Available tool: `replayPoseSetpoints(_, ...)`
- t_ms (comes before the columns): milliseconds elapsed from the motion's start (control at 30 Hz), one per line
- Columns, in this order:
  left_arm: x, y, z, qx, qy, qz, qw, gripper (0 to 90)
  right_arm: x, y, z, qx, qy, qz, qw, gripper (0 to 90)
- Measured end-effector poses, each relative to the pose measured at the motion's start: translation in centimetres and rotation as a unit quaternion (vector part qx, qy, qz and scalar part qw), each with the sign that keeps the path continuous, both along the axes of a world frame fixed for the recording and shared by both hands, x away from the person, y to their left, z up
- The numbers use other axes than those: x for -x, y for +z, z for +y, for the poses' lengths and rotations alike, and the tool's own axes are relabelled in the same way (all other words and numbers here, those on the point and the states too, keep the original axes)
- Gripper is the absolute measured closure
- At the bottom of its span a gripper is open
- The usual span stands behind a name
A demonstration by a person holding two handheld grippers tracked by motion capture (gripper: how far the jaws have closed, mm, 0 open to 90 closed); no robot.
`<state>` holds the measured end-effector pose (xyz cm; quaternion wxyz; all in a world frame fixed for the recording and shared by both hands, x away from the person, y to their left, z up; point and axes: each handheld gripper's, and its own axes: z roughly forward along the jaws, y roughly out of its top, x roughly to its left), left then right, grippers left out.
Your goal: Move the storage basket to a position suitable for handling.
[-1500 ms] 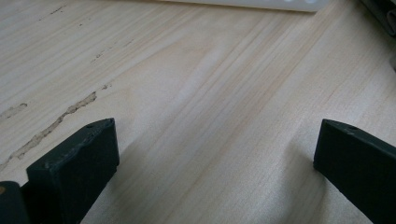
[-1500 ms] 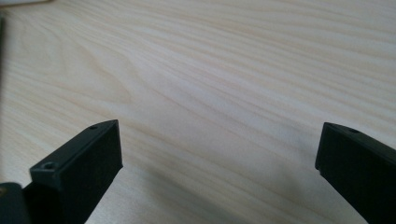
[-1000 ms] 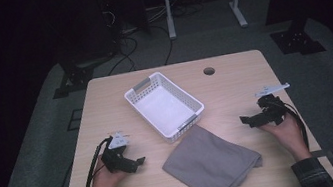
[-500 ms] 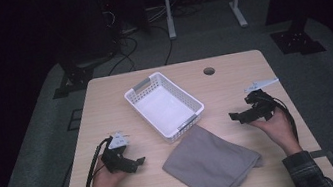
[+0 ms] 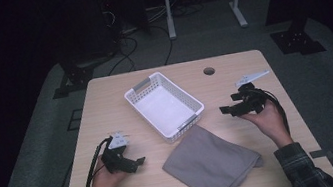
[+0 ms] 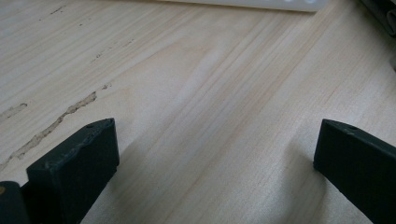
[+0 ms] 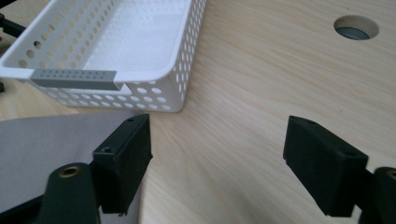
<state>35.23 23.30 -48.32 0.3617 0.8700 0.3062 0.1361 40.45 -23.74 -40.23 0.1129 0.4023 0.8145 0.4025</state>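
I read the work in hand as picking up the grey cloth [image 5: 212,166], which lies flat in the lower centre of the high view, just below the near corner of the white basket [image 5: 165,105] and touching or nearly touching it.

The right gripper [image 5: 226,110] sits at centre right of that view, held above the table [image 5: 230,63], its jaws pointing toward the left of the frame. The cloth's nearest edge lies down and to the left of it. The jaws stand apart with nothing between them and have just been closing. In the right gripper view the cloth [image 7: 51,149] fills the lower left, beside and behind the left-hand jaw, with the basket [image 7: 107,51] at upper left.

The left gripper [image 5: 137,162] rests at lower left of the high view, jaws spread over bare wood and empty. The cloth lies to its right, level with it.

The cloth's long axis runs from upper left to lower right. I judge both grippers similarly near; the right one must drop and swing left to reach the upper edge.
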Motion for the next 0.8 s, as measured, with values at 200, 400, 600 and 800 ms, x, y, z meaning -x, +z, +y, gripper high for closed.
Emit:
replayPoseSetpoints(200, 0.0, 0.0, 0.0, -0.001, -0.001, 0.000, 1.0000, 0.0, -0.7, 0.8, 0.8, -0.002, 0.007, -0.005, 1.0000, 27.3)
replayPoseSetpoints(400, 0.0, 0.0, 0.0, -0.002, -0.001, -0.001, 1.0000, 0.0, -1.4, 1.2, 1.6, -0.004, 0.017, -0.009, 0.9998, 30.9)
replayPoseSetpoints(600, 0.0, 0.0, 0.0, 0.000, -0.001, -0.001, 1.0000, 0.0, -1.9, 1.6, 2.7, -0.005, 0.025, -0.007, 0.9997, 34.2)
replayPoseSetpoints(800, 0.0, 0.0, 0.0, 0.000, 0.000, 0.000, 1.0000, 0.0, -2.5, 1.9, 4.2, 0.003, 0.034, -0.008, 0.9994, 38.1)
